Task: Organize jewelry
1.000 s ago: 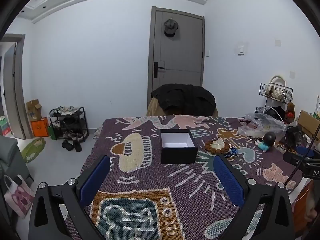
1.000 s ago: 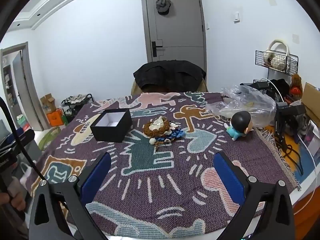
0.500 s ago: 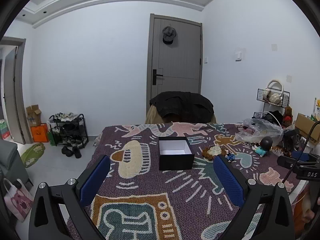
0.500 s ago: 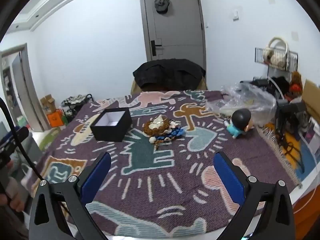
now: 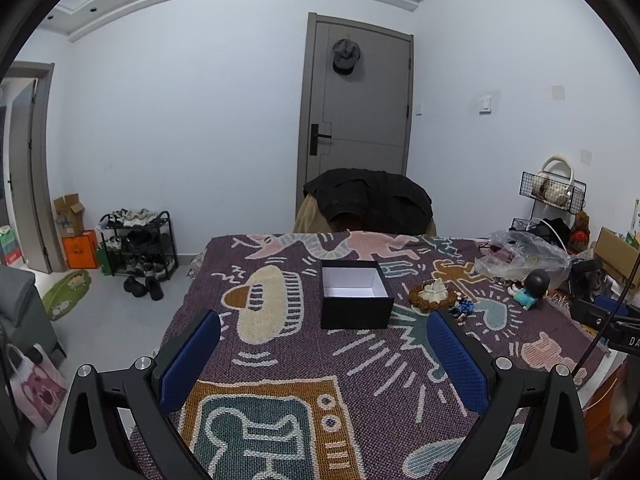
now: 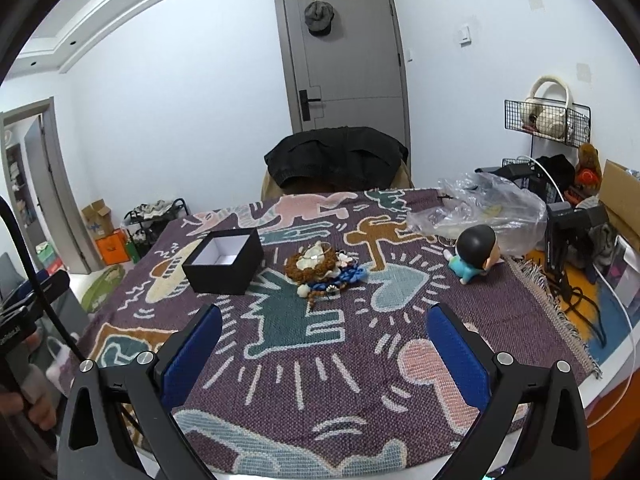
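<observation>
A small heap of jewelry (image 6: 322, 270) lies near the middle of the table, on a purple woven cloth with cartoon figures (image 6: 360, 352). The heap shows a ring of brown beads with a pale shell-like piece on top, blue beads on its right side, and a loose strand with a whitish bead trailing toward the near edge. Just left of it, apart from it, stands an open black square box with a white lining (image 6: 224, 260), which looks empty. In the left wrist view the box (image 5: 356, 294) sits straight ahead and the heap (image 5: 434, 296) lies to its right.

Both claws hang above the near part of the table, holding nothing. The left claw (image 5: 324, 364) has its blue pads spread wide, and so does the right claw (image 6: 324, 360). The heap is well ahead of either.

The jewelry will likely handle as light, limp and tangled: bead strands sag and slide, and lifting one piece may drag its neighbours along. The pale shell piece looks the most fragile, so pinching it hard seems unwise. The best hold is probably across the thick brown bead ring, where the pads can close on a firm bunch; the trailing strand is thin and could slip out. The textured cloth may snag small parts.

A blue-bodied doll with a black head (image 6: 474, 254) and a crumpled clear plastic bag (image 6: 488, 204) lie at the far right.
</observation>
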The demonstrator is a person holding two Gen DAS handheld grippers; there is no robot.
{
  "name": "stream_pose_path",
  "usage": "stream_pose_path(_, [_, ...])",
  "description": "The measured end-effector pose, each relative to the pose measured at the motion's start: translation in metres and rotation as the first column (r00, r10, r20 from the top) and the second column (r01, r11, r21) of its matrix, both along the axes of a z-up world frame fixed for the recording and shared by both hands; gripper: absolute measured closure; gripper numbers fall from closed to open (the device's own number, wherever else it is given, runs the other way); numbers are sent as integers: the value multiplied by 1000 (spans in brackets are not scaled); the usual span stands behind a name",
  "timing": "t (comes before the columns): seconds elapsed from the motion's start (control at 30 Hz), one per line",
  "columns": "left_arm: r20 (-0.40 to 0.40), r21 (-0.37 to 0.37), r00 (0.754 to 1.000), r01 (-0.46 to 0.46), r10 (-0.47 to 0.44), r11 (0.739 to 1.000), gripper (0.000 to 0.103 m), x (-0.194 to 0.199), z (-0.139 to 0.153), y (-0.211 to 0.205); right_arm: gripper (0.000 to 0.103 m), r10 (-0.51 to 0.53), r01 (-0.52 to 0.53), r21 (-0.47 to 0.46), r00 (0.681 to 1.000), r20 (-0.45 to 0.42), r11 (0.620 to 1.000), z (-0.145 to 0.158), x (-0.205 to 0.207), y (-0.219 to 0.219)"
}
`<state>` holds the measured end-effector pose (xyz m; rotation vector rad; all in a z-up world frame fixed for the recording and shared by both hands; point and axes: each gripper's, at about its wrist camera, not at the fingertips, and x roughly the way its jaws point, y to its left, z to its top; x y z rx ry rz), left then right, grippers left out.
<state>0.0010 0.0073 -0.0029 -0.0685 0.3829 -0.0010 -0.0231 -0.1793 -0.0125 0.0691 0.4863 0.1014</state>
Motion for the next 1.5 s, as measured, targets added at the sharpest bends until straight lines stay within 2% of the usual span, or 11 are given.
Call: stream_pose_path(1.5, [-16, 11, 1000, 17, -17, 1000, 0, 4, -3, -6, 0, -28, 28, 7, 1000, -13, 1000, -1, 4, -9])
